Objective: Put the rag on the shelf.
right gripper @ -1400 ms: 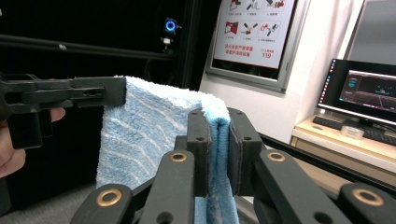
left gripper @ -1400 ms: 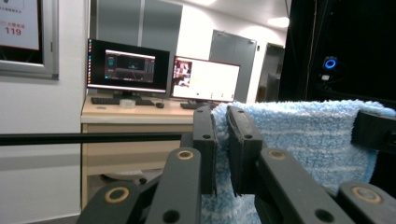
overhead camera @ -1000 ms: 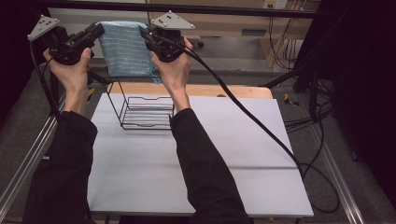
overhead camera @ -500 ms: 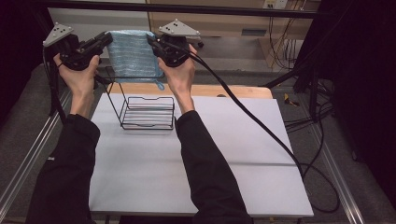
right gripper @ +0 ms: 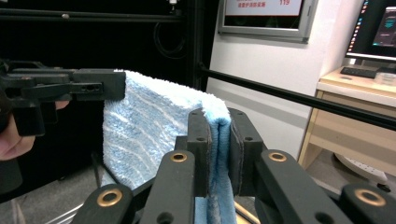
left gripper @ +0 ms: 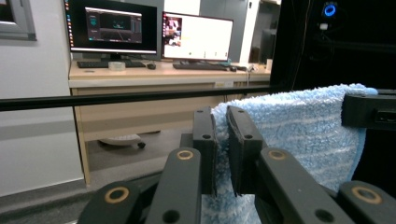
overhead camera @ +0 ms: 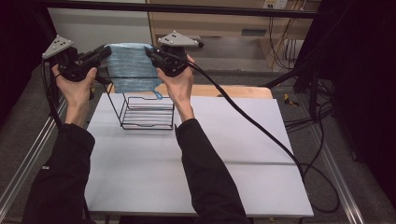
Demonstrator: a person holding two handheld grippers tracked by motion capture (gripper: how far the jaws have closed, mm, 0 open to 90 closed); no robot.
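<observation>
A light-blue fluffy microfibre cloth [overhead camera: 132, 67] hangs spread in the air, pinched at its two upper corners. The left gripper [overhead camera: 103, 52] has its fingers [left gripper: 205, 140] clamped on one top corner, and the right gripper [overhead camera: 150, 52] has its fingers [right gripper: 200, 140] clamped on the other, the fabric folded between them. The cloth's long axis runs level from hand to hand, across the counter [overhead camera: 196, 158], with its face toward the person and its free lower edge drooping. Directly below and slightly nearer the person stands a black wire rack [overhead camera: 145, 111] on the white counter; the cloth's bottom hem seems to hang just behind the rack's rear rim, though touching or apart is hard to tell. Both hands sit about equally near the rack, so any lowering would probably need both together.
</observation>
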